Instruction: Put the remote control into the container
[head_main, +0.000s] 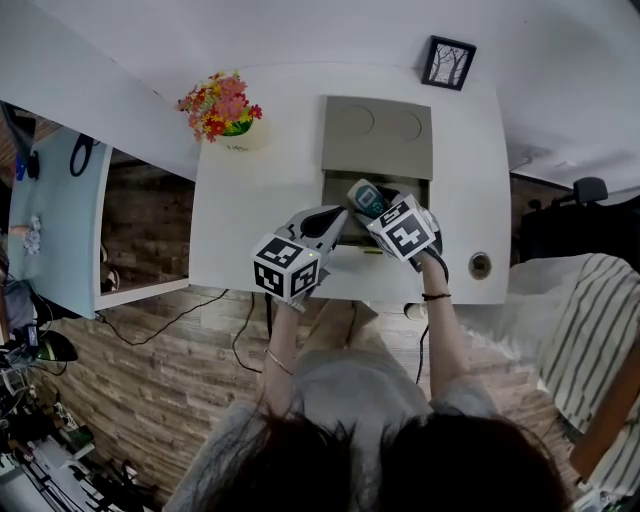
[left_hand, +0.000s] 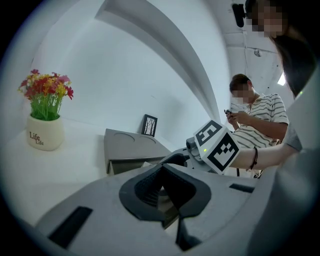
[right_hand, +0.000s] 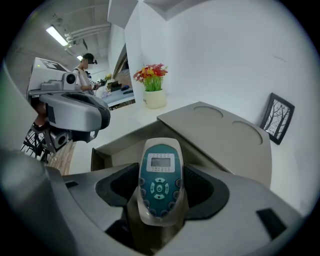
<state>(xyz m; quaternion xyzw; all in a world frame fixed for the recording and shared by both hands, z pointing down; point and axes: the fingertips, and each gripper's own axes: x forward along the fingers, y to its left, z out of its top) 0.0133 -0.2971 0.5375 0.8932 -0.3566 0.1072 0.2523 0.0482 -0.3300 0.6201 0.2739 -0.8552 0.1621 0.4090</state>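
Observation:
The grey container (head_main: 377, 140) stands on the white table (head_main: 250, 200), its lid slid back and its near half open. A teal and white remote control (right_hand: 160, 180) sits upright between the pads of my right gripper (right_hand: 160, 192), which is shut on it. In the head view the remote (head_main: 367, 198) hangs over the container's opening, just ahead of the right gripper (head_main: 385, 215). My left gripper (head_main: 335, 225) is at the container's front left corner, jaws closed on a beige strip of its wall (left_hand: 167, 210).
A white pot of flowers (head_main: 222, 115) stands at the table's back left, and a small picture frame (head_main: 448, 62) leans at the back right. A cable hole (head_main: 480, 265) sits near the right front edge. A person in a striped shirt (left_hand: 255, 117) sits to the right.

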